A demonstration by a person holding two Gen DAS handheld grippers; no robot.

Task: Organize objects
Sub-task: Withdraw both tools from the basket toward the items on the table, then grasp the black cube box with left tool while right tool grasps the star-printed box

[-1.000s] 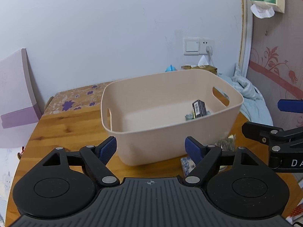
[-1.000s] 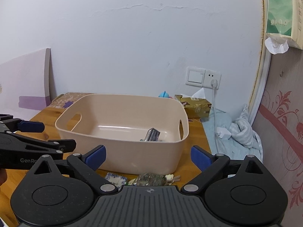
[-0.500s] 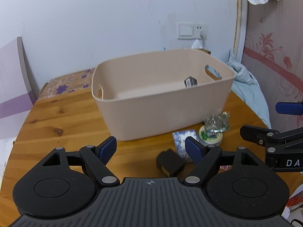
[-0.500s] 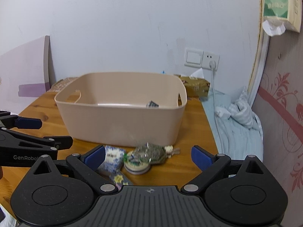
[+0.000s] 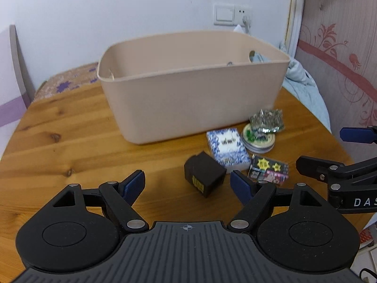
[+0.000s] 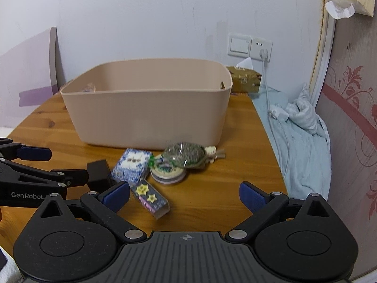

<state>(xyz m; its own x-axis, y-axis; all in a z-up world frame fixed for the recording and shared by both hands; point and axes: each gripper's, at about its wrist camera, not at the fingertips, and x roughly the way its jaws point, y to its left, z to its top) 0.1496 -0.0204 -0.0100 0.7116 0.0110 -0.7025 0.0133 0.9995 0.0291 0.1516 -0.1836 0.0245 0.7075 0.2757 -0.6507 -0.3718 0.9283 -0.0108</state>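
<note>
Both views lower now, beige bin (image 5: 193,99) contents mostly hidden

table (image 5: 70,136): holds everything
bin (image 5: 188,89): toward the table's back, near the wall
small items: clustered on the table just before the bin's right front corner
patterned box (image 5: 227,149): nearest the bin
round tin (image 5: 259,139): right of the patterned box, a wrapped bundle (image 5: 266,120) on it
dark box (image 5: 203,173): before the patterned box
star-marked box (image 5: 268,169): right of the dark box
</note>
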